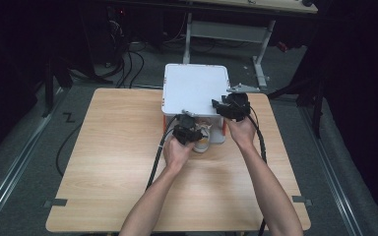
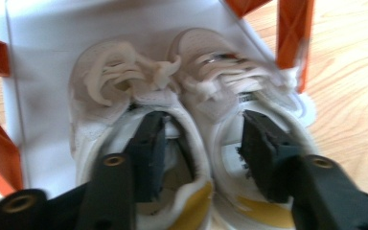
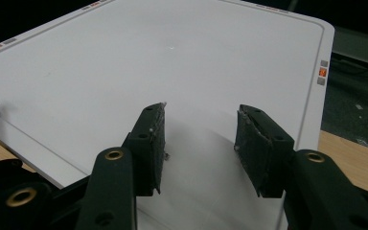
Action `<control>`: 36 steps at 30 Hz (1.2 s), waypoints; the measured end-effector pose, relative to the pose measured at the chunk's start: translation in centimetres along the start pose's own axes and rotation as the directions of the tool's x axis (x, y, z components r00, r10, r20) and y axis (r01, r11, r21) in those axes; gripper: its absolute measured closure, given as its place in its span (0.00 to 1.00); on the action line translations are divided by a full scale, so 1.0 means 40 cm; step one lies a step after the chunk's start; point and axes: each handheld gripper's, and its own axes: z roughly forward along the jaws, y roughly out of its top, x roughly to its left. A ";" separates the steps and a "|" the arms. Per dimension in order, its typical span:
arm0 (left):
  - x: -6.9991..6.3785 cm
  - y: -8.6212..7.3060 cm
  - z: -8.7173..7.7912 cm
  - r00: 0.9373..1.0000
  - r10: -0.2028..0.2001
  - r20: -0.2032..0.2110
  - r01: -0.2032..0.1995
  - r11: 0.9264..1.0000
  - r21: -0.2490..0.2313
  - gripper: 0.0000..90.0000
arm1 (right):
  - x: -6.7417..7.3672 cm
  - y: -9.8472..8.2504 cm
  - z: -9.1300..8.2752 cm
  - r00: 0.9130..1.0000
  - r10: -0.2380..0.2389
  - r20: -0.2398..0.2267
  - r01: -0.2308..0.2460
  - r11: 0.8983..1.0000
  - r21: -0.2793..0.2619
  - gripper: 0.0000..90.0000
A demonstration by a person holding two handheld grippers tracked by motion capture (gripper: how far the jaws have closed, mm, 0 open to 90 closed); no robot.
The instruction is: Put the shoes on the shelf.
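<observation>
Forearms enter from 6 o'clock over the tabletop [image 1: 108, 147]. Left tool [image 2: 203, 153] is spread wide, one jaw inside each of two white shoes [image 2: 139, 120], clamping nothing yet. These shoes sit on the lower shelf of a white rack [image 1: 195, 88] at the tabletop's 12 o'clock. They look light and soft; the adjoining collars between the jaws seem the best hold. Right tool [image 3: 199, 143] hovers open and empty over the rack's top, wrist raised.

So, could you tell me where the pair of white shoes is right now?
The white shoes sit side by side on the lower shelf of the white rack, under its top panel; the left gripper has one jaw inside each shoe.
</observation>
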 end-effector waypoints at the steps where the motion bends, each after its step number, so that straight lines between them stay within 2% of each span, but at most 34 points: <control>1: 0.000 0.000 0.000 1.000 0.000 0.000 0.000 1.000 0.000 0.55 | 0.000 0.000 0.000 1.000 0.000 0.000 0.000 1.000 0.000 0.60; 2: 0.005 0.001 -0.007 1.000 -0.017 0.023 0.018 1.000 -0.007 0.54 | 0.000 0.001 0.000 1.000 0.000 -0.001 0.000 1.000 0.003 0.60; 5: 0.007 -0.001 -0.018 0.999 -0.017 0.032 0.018 0.999 -0.032 0.53 | 0.000 0.003 0.001 1.000 -0.002 0.000 0.002 1.000 0.006 0.60; 6: 0.006 0.001 -0.032 0.999 -0.015 0.040 0.017 0.999 -0.049 0.52 | 0.000 0.003 0.001 1.000 -0.001 0.000 0.001 1.000 0.007 0.60; 11: -0.002 0.002 -0.065 0.998 0.003 0.058 0.001 0.997 -0.079 0.46 | 0.000 0.003 0.001 1.000 0.001 0.000 -0.001 1.000 0.006 0.60; 15: -0.005 -0.009 -0.092 0.997 0.034 0.062 -0.030 0.998 -0.056 0.38 | 0.000 0.002 0.001 1.000 0.000 0.000 0.000 1.000 0.005 0.60; 16: -0.005 -0.014 -0.099 0.998 0.031 0.048 -0.029 0.999 -0.042 0.29 | 0.000 0.002 0.001 1.000 -0.001 0.000 0.001 1.000 0.004 0.60; 20: 0.000 -0.038 -0.129 0.999 0.033 0.018 -0.033 0.999 -0.033 0.27 | 0.001 0.002 0.001 1.000 -0.004 0.002 0.004 1.000 0.004 0.60; 23: 0.000 -0.058 -0.149 1.000 0.017 0.026 -0.016 0.999 -0.035 0.22 | 0.001 0.002 0.001 1.000 -0.003 0.002 0.003 1.000 0.003 0.60; 25: -0.007 -0.073 -0.149 1.000 0.020 0.015 -0.020 1.000 -0.014 0.19 | 0.001 0.002 0.001 1.000 -0.002 0.002 0.002 1.000 0.003 0.60; 26: -0.017 -0.088 -0.140 1.000 0.020 0.009 -0.020 1.000 0.016 0.17 | 0.002 0.003 0.001 1.000 0.001 0.004 -0.001 1.000 0.004 0.60; 27: -0.017 -0.088 -0.140 1.000 0.020 0.009 -0.020 1.000 0.016 0.17 | 0.002 0.003 0.001 1.000 0.001 0.004 -0.001 1.000 0.004 0.60; 31: -0.033 -0.104 -0.106 1.000 0.015 -0.017 -0.014 0.997 0.080 0.16 | 0.003 0.002 0.001 1.000 -0.002 0.007 0.002 1.000 0.004 0.60; 36: -0.041 -0.106 -0.081 0.999 -0.002 -0.045 0.007 0.995 0.102 0.16 | 0.005 0.002 0.001 1.000 -0.008 0.013 0.008 1.000 0.006 0.60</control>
